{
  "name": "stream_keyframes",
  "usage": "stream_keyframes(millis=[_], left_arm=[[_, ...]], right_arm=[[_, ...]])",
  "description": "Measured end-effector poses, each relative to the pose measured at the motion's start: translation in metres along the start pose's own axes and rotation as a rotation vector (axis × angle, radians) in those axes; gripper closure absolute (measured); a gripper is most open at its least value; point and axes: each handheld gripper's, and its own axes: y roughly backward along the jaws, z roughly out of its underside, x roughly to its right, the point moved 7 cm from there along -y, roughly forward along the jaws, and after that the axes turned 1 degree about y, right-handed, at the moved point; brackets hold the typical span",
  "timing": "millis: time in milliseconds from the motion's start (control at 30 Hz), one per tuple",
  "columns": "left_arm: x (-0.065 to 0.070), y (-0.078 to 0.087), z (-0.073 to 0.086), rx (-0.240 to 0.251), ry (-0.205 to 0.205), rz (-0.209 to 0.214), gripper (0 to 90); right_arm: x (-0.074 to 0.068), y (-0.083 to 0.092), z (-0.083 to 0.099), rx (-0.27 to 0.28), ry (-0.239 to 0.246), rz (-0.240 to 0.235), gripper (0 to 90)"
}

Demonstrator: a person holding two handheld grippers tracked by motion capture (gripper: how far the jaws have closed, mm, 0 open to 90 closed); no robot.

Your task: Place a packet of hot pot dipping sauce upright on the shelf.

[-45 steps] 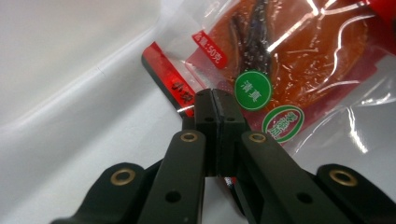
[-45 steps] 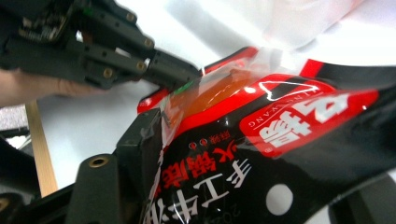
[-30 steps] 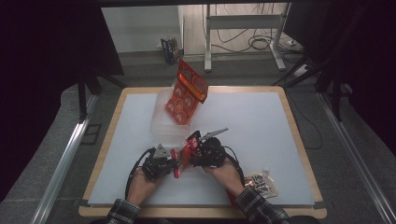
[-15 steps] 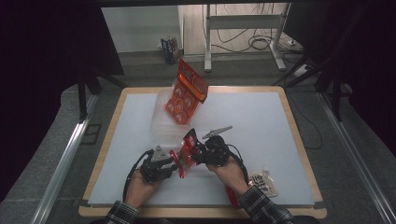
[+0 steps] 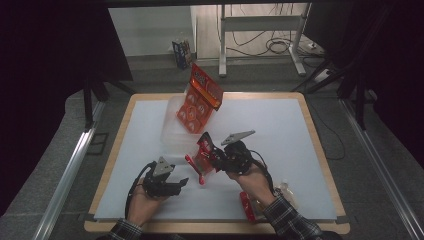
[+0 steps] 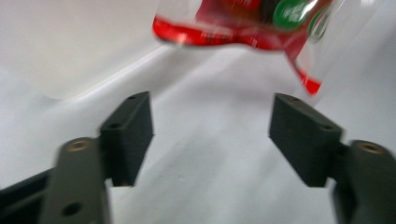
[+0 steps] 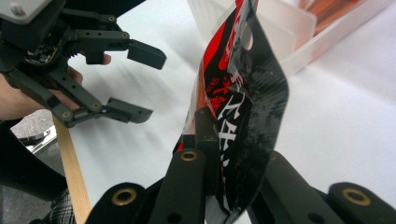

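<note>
Red-black glossy snack packet [image 7: 243, 107] (crinkled, upright), pinched by right gripper [image 7: 224, 154], left gripper [image 6: 210, 135] just spread, empty

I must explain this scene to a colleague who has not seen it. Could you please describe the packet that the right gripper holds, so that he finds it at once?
Start at the white table and go to its near middle, where the right gripper is clamped on a red and black foil packet. It is lifted clear of the table, unlike the orange packets leaning in the clear plastic bin behind it.
</note>
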Motion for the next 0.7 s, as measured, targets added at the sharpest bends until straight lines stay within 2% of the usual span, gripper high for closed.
stream_keyframes(millis=[200, 333, 500, 700], left_arm=[[0.002, 0.005, 0.004, -0.007, -0.01, -0.01, 11.3], [0.004, 0.011, 0.005, 0.018, 0.007, -0.004, 5.6], [0.003, 0.02, 0.009, 0.039, 0.028, -0.005, 3.7], [0.002, 0.026, 0.014, 0.047, 0.042, 0.0, 3.3]], right_arm=[[0.008, 0.018, -0.004, 0.012, 0.009, 0.02, 86.0], [0.013, 0.03, -0.005, 0.021, 0.017, 0.036, 86.1], [0.018, 0.043, -0.007, 0.027, 0.022, 0.056, 86.2], [0.031, 0.055, -0.012, 0.03, 0.027, 0.098, 86.3]])
